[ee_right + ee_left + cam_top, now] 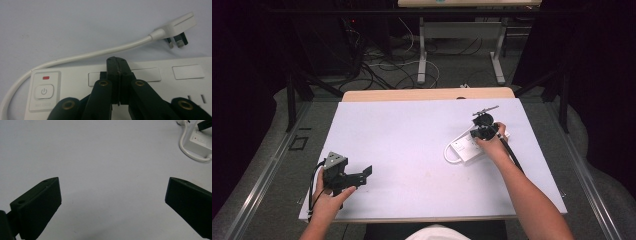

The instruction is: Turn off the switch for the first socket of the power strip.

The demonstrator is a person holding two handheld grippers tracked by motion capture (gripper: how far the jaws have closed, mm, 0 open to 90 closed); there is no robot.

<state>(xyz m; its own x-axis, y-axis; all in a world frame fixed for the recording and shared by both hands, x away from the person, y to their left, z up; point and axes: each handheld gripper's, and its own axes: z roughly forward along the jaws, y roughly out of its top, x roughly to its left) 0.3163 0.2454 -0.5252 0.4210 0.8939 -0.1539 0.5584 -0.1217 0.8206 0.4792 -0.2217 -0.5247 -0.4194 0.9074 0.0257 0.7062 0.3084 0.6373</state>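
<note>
Right gripper view: white power strip [175, 82], red-lit switch [45, 77].

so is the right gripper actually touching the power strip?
Cannot tell. In the right gripper view the shut right gripper overlaps the white power strip from above, but no gap or contact line shows. In the high view the hand covers it.

A lab: floor cables [387, 70], a desk frame [422, 55], and a white-topped table [412, 145].
</note>
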